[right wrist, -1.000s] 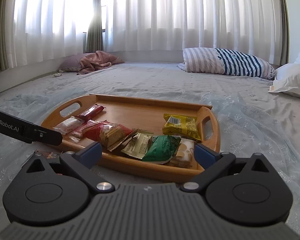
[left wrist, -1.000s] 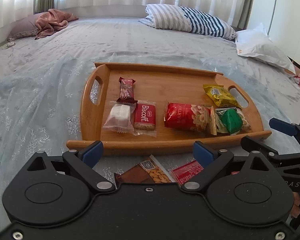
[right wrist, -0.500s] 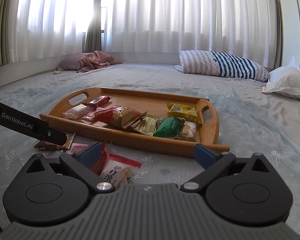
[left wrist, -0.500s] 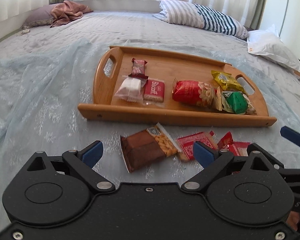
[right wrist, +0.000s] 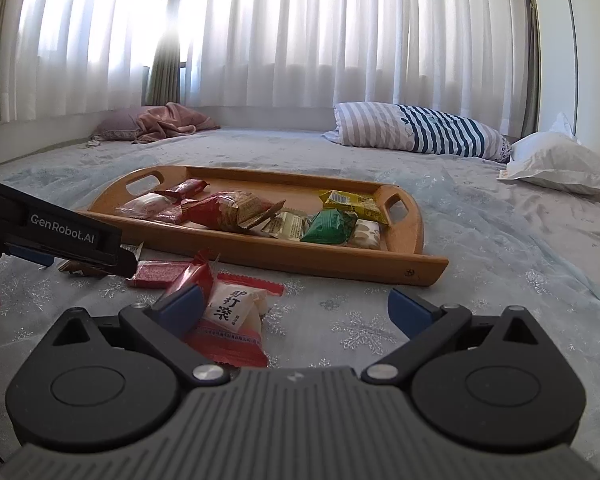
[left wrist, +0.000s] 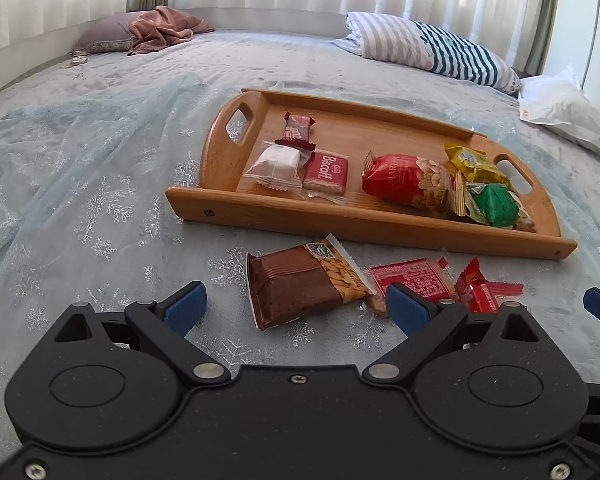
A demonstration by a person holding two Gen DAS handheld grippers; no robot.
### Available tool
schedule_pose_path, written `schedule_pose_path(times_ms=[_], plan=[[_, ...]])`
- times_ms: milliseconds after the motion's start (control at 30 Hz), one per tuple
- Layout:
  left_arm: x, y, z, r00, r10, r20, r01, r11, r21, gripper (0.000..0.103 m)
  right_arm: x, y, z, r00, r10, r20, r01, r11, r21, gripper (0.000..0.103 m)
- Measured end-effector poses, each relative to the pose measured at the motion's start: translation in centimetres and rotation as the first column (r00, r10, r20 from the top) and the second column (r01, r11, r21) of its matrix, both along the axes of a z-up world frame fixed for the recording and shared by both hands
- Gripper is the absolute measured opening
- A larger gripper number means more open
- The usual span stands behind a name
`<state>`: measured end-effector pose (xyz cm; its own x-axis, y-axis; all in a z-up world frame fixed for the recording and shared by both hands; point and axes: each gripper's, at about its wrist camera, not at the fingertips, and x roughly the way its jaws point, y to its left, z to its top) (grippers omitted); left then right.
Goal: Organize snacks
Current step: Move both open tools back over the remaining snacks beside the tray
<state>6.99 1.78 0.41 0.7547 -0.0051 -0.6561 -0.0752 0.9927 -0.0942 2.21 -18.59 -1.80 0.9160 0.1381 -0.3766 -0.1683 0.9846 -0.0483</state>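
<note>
One tray on the bed holds six snacks; three more lie on the cover just before its near rim: a brown pack, a flat red one and a red-and-white one. Both grippers are level and low, jaws wide apart and empty: the left gripper faces the brown pack, and the right gripper has its left finger over the red-and-white pack.

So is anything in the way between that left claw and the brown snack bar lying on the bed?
Nothing visible. The left gripper is open, and the brown snack bar lies on the bedspread right ahead of its fingers. The wooden tray sits beyond it.
</note>
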Motion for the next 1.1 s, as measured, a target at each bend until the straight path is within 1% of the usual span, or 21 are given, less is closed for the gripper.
schedule_pose_path(times_ms=[133, 333, 433, 500, 567, 700, 900, 933, 967, 1100], plan=[[-0.1, -0.6, -0.2, 1.000, -0.025, 0.020, 0.024, 0.999, 0.021, 0.090, 0.2, 0.4, -0.5, 1.000, 0.020, -0.008, -0.020, 1.000, -0.021, 0.103], [0.0, -1.0, -0.2, 0.998, -0.058, 0.031, 0.058, 0.998, 0.025, 0.081, 0.5, 0.3, -1.0, 0.999, 0.036, -0.035, -0.036, 0.999, -0.002, 0.103], [0.0, -1.1, -0.2, 0.997, -0.066, 0.036, 0.065, 0.997, 0.029, 0.080, 0.5, 0.3, -1.2, 0.999, 0.039, -0.034, -0.039, 0.999, -0.004, 0.103], [-0.1, -1.0, -0.2, 0.997, -0.067, 0.038, 0.066, 0.997, 0.026, 0.077, 0.6, 0.4, -1.4, 0.998, 0.053, -0.044, -0.053, 0.998, -0.014, 0.103], [-0.1, -0.8, -0.1, 0.997, -0.069, 0.041, 0.068, 0.997, 0.023, 0.070, 0.6, 0.5, -1.5, 0.997, 0.063, -0.048, -0.064, 0.998, -0.024, 0.103], [-0.1, -0.6, -0.1, 0.996, -0.078, 0.044, 0.077, 0.997, 0.023, 0.069, 0.5, 0.7, -1.6, 0.997, 0.062, -0.044, -0.063, 0.998, -0.030, 0.103], [-0.4, -1.0, -0.5, 0.993, -0.109, 0.053, 0.106, 0.993, 0.052, 0.068, 0.6, 0.6, -1.6, 0.997, 0.064, -0.049, -0.065, 0.998, -0.019, 0.103], [-0.4, -1.0, -0.4, 0.992, -0.110, 0.054, 0.108, 0.993, 0.046, 0.066, 0.6, 0.6, -1.6, 0.997, 0.064, -0.049, -0.065, 0.998, -0.018, 0.103], [-0.5, -1.0, -0.4, 0.992, -0.111, 0.055, 0.109, 0.993, 0.042, 0.061, 0.6, 0.6, -1.6, 0.997, 0.064, -0.049, -0.065, 0.998, -0.018, 0.103], [-0.9, -1.3, -0.2, 0.991, -0.124, 0.055, 0.121, 0.991, 0.061, 0.059, 0.6, 0.5, -1.5, 0.997, 0.064, -0.049, -0.065, 0.998, -0.017, 0.103]])
